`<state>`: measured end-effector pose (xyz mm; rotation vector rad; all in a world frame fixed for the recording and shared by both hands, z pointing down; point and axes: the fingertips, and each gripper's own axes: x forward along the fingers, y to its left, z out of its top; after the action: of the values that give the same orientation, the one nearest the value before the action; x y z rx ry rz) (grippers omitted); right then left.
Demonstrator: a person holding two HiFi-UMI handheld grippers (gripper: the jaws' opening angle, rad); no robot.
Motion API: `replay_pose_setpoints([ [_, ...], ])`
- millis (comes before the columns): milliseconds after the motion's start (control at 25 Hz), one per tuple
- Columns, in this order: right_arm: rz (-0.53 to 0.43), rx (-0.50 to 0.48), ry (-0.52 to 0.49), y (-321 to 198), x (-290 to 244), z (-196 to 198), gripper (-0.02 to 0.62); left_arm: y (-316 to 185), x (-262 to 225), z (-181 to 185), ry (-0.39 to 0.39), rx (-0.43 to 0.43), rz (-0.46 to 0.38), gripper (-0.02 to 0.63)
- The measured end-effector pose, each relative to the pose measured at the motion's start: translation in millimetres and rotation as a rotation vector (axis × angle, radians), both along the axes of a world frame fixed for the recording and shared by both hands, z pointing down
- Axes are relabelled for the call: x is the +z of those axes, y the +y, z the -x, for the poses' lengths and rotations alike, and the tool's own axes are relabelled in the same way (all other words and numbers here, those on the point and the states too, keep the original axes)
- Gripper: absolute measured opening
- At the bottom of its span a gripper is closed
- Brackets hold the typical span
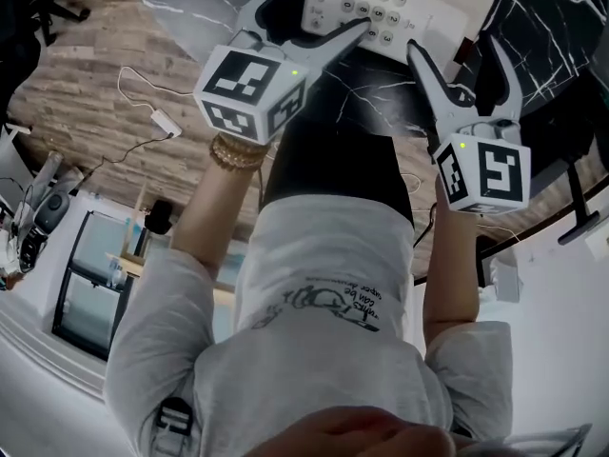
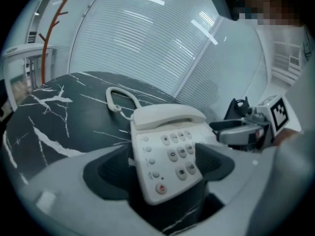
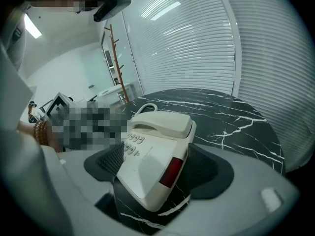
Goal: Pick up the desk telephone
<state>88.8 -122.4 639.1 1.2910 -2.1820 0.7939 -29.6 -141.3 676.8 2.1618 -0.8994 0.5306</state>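
Note:
The white desk telephone stands on a black marble table, its handset in the cradle and its cord looping behind. My left gripper is open and straddles the phone's near-left corner; one pad sits beside the housing, the other over the keypad edge. The right gripper is also open around the near-right corner, with the red panel between its pads. Neither pair of pads visibly presses on the housing.
The round table's edge curves close behind the phone. White blinds line the wall and a coat stand rises beyond. Below, on the wood floor, a cable with a white adapter lies near a glass cabinet.

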Motion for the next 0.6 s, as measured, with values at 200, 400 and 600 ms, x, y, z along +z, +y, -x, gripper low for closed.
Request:
replay_pose_setpoints([
  [200,0.021,0.007,0.006,0.3,16.0,-1.7,0.425,2.0,12.3,-10.0,0.011,0.025,0.026,0.424],
  [400,0.049,0.009,-0.006,1.8,31.6,0.7,0.426,-1.1,14.5,-13.1,-0.005,0.023,0.019,0.442],
  [600,0.048,0.012,-0.031,1.7,35.6,2.7,0.426,-0.7,16.1,-13.5,-0.020,0.023,0.009,0.445],
])
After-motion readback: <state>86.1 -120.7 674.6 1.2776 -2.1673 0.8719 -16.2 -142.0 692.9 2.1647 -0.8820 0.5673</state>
